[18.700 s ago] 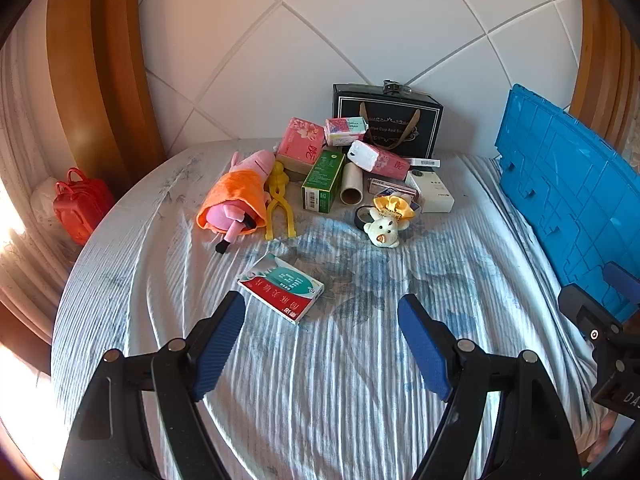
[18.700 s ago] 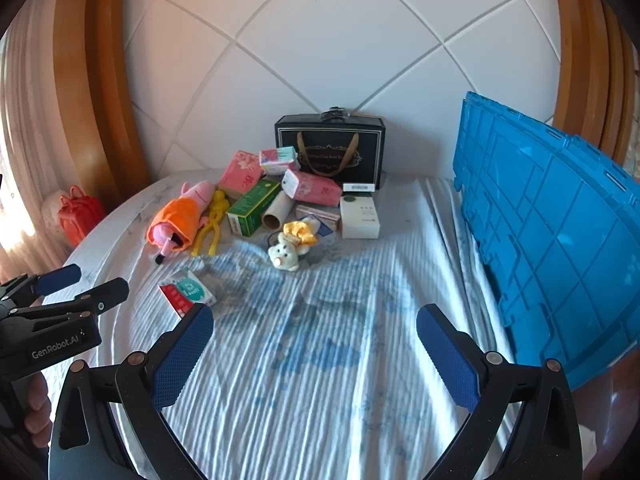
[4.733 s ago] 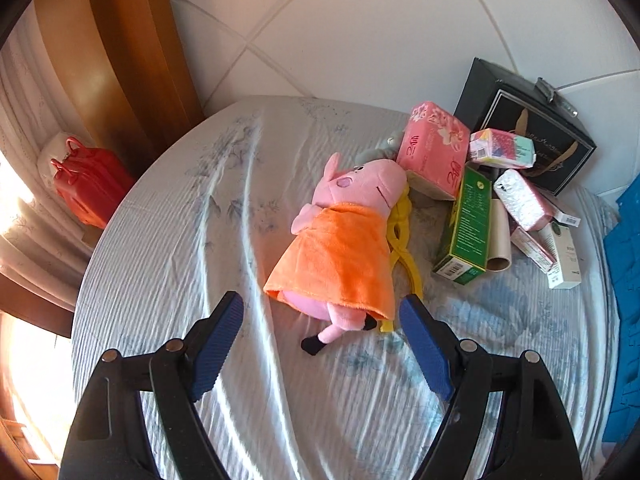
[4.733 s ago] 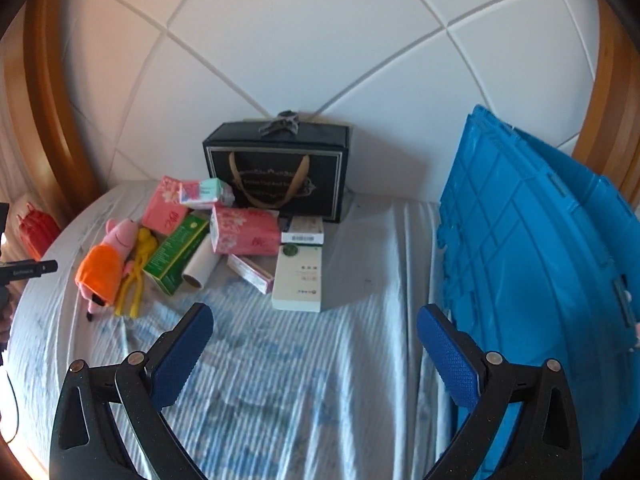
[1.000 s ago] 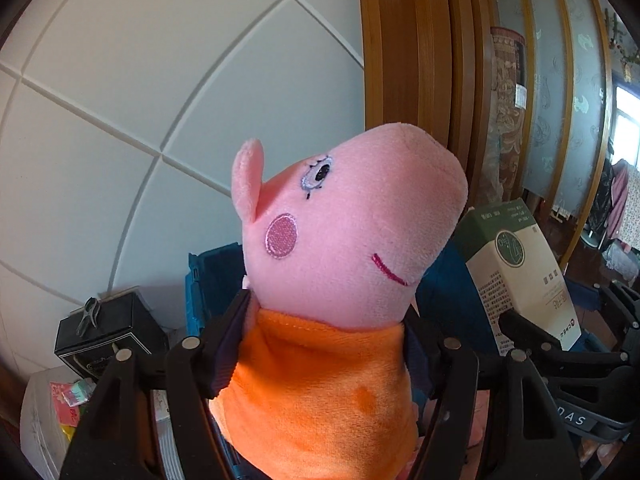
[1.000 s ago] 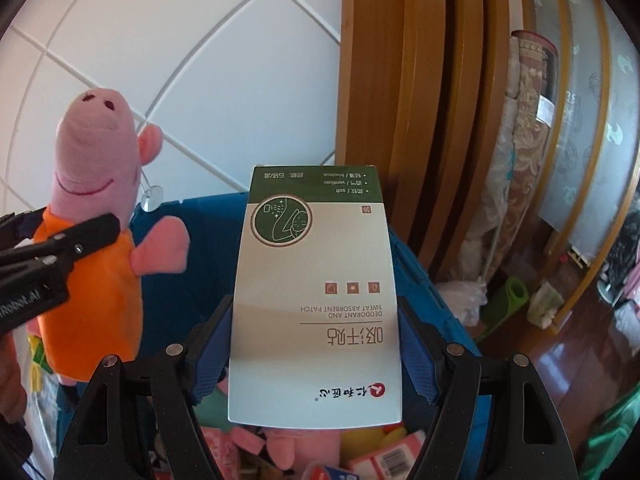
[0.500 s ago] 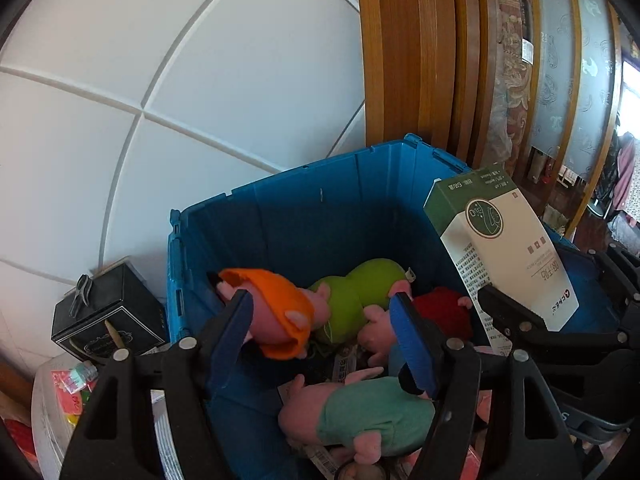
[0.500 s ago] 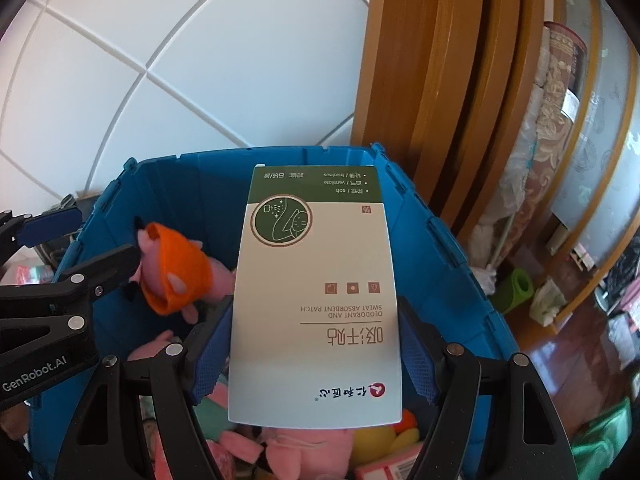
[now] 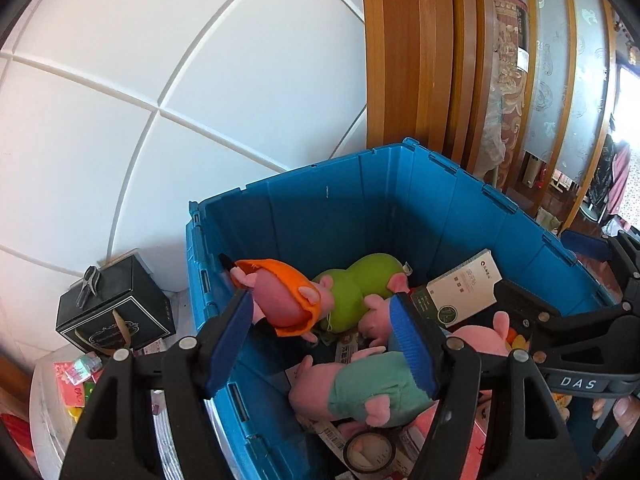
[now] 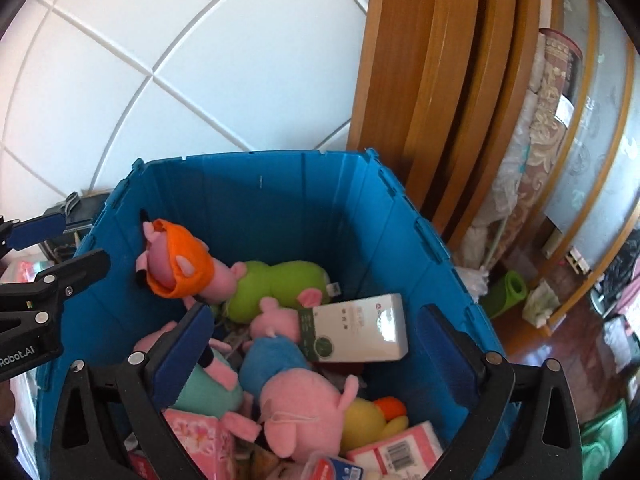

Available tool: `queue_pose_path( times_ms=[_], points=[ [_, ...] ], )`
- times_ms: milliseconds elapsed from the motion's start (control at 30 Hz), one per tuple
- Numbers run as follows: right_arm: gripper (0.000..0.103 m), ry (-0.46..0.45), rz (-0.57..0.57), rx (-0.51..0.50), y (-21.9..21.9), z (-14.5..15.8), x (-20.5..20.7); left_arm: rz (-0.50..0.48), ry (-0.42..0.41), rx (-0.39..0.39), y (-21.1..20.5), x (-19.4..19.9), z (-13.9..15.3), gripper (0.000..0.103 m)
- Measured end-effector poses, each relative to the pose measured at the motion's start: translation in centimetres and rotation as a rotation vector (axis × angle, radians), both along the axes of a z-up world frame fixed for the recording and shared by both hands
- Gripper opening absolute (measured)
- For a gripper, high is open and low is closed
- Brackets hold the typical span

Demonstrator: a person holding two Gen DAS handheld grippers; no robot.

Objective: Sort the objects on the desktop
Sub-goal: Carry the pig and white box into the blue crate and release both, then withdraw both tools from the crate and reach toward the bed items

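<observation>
The pink pig plush in an orange dress (image 9: 280,300) (image 10: 176,264) lies inside the blue bin (image 9: 320,200) (image 10: 260,208) against its left wall. The white and green box (image 9: 464,292) (image 10: 360,328) rests on the toys in the bin. My left gripper (image 9: 320,300) hovers open over the bin's near edge with nothing between its fingers. My right gripper (image 10: 316,308) hangs over the bin with its jaws opening wide, and nothing is gripped; the box lies below them. Each gripper shows at the edge of the other's view.
The bin also holds a green plush (image 9: 352,284), a pig in teal (image 9: 372,388), a yellow toy (image 10: 368,416), pink tissue packs (image 10: 200,440) and a tape roll (image 9: 368,448). A black gift box (image 9: 116,312) stands left of the bin. A wooden frame (image 10: 420,80) rises behind.
The left gripper let go of the pig plush, which dropped into the bin. The right gripper then opened and its white and green box fell onto the toys.
</observation>
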State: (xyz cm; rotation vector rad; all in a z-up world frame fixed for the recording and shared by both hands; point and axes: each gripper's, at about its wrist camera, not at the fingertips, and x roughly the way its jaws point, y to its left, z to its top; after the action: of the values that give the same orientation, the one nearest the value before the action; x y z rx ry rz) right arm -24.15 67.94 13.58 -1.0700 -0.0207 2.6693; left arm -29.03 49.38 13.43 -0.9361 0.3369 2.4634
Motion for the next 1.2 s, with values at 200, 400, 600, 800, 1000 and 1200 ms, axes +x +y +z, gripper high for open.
queue_pose_path(
  times_ms=[200, 400, 600, 800, 1000, 1200],
  points=[
    [0.103, -0.01, 0.005, 0.02, -0.7, 0.9, 2.6, -0.006, -0.014, -0.008, -1.3, 2.1, 0.7, 0.07],
    [0.103, 0.005, 0.02, 0.03, -2.3, 1.3, 6.4, -0.06, 0.002, 0.019, -3.7, 5.6, 1.6, 0.07],
    [0.103, 0.042, 0.046, 0.009, -5.0, 1.6, 10.3, -0.057, 0.054, 0.055, -7.4, 9.2, 2.7, 0.07],
    [0.103, 0.098, 0.1, -0.002, -9.9, 1.9, 13.8, -0.013, 0.093, 0.062, -12.1, 12.8, 2.2, 0.07],
    [0.103, 0.135, 0.163, 0.017, -16.1, 1.1, 16.8, 0.047, 0.084, 0.087, -17.6, 15.5, 0.1, 0.07],
    [0.103, 0.189, 0.177, 0.016, -21.4, 0.4, 18.7, 0.111, 0.042, 0.142, -24.4, 16.9, -2.6, 0.07]
  ],
)
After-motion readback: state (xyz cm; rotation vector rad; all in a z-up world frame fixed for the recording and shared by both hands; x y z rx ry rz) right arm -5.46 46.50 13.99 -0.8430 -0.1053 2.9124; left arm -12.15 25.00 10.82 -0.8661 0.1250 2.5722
